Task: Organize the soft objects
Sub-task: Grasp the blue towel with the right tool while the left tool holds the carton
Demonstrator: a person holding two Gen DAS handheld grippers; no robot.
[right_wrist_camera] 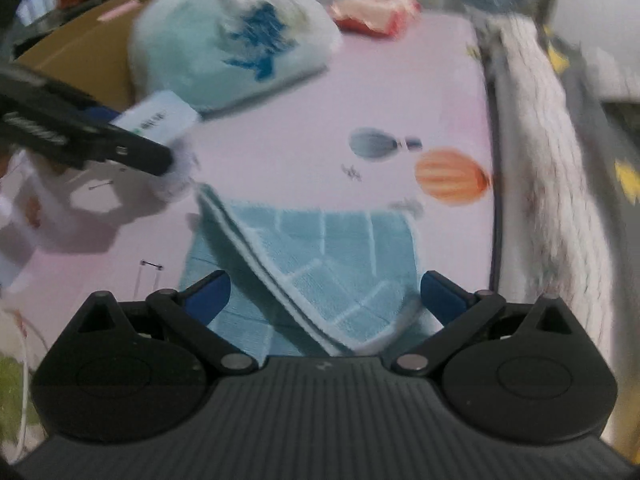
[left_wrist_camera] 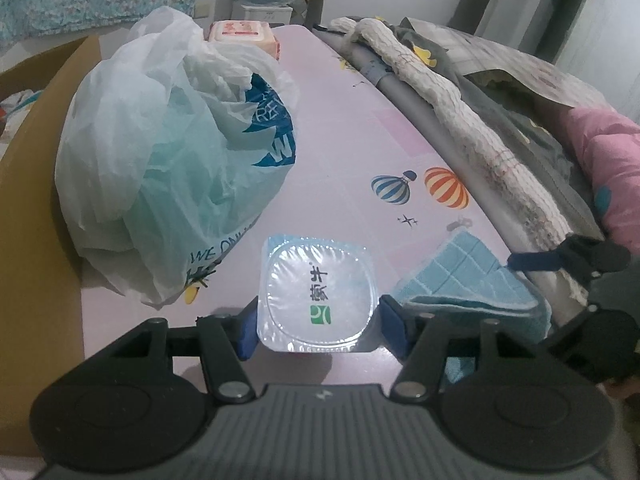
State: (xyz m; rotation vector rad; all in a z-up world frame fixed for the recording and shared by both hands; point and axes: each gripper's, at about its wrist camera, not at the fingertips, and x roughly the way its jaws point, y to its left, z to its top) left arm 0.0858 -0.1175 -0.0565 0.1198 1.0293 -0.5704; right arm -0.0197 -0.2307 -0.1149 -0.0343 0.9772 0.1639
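Pinching a sealed yogurt cup (left_wrist_camera: 318, 294) between its blue pads, the left gripper (left_wrist_camera: 318, 320) holds it above the pink table (left_wrist_camera: 344, 152), between the plastic bag (left_wrist_camera: 172, 152) and the blue towel (right_wrist_camera: 320, 276). The right gripper (right_wrist_camera: 324, 300) is spread wide around the folded towel near the table's right edge, pads apart from the cloth. Bare tabletop lies beyond, toward the balloon prints.

I count one yogurt cup (left_wrist_camera: 318, 294), one blue towel (right_wrist_camera: 320, 276), one tied plastic bag (left_wrist_camera: 168, 152), one red-and-white packet (left_wrist_camera: 244, 36), one cardboard box (left_wrist_camera: 32, 184), and, I think, two balloon prints (left_wrist_camera: 418, 188).
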